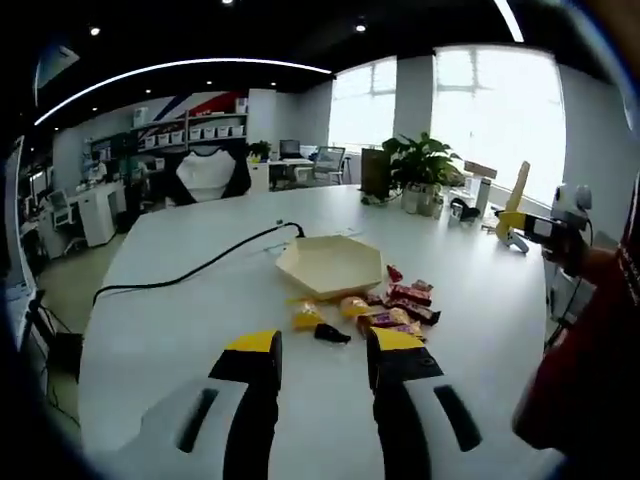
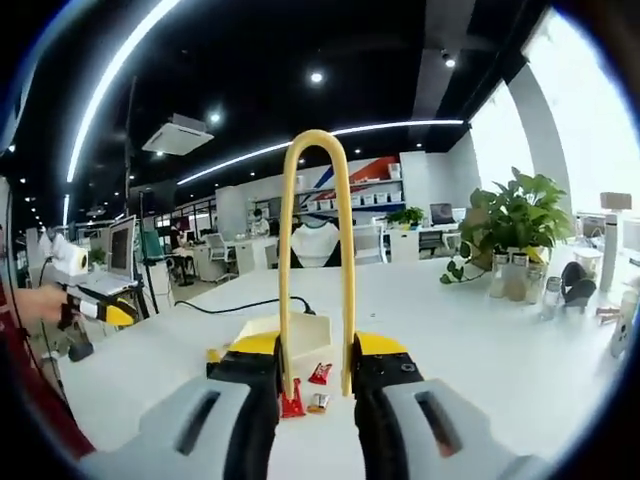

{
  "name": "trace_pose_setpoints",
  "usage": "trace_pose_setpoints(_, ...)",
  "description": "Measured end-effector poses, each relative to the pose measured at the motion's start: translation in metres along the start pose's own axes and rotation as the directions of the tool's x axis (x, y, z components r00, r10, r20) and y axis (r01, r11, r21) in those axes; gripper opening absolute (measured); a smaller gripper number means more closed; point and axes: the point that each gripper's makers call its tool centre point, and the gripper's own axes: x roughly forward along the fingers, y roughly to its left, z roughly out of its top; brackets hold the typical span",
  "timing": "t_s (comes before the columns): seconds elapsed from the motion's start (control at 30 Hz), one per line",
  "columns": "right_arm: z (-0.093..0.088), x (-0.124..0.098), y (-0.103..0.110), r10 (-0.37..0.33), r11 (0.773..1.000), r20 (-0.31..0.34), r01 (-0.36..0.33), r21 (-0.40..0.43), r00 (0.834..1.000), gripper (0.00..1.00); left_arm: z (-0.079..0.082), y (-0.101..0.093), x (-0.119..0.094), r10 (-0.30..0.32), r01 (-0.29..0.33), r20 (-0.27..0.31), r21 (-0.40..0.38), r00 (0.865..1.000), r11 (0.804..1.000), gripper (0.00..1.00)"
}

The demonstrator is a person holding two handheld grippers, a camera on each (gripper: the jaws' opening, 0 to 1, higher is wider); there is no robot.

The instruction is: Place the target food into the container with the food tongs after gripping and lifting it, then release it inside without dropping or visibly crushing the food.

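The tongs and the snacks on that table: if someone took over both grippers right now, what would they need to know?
Left gripper: open, empty, hovering above the table short of the snacks.
Right gripper: shut on the yellow tongs, which stand with the loop up and the tips down above the snacks.
Wrapped snacks lie loose on the white table beside the cream hexagonal container, which looks empty.
Done: tongs picked up.
Left: grip a snack with the tongs, lift it, release it gently inside the container.

Bright daylight from blown-out windows (image 1: 500, 120) and ceiling strip lights (image 2: 110, 80); fisheye edges curve and blur.
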Motion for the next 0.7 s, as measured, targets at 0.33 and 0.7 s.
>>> trace_pose_setpoints(0.33, -0.005, -0.009, 0.002, 0.017, 1.0, -0.019, -0.017, 0.004, 1.0, 0.22, 0.001, -0.046, 0.031, -0.165, 0.159, -0.043, -0.115, 0.985, 0.981, 0.34)
trace_pose_setpoints(0.7, -0.007, -0.01, -0.005, -0.004, 0.999, -0.016, 0.004, 0.035, 1.0, 0.22, -0.027, -0.094, 0.072, -0.237, 0.213, -0.141, -0.166, 0.961, 0.963, 0.33)
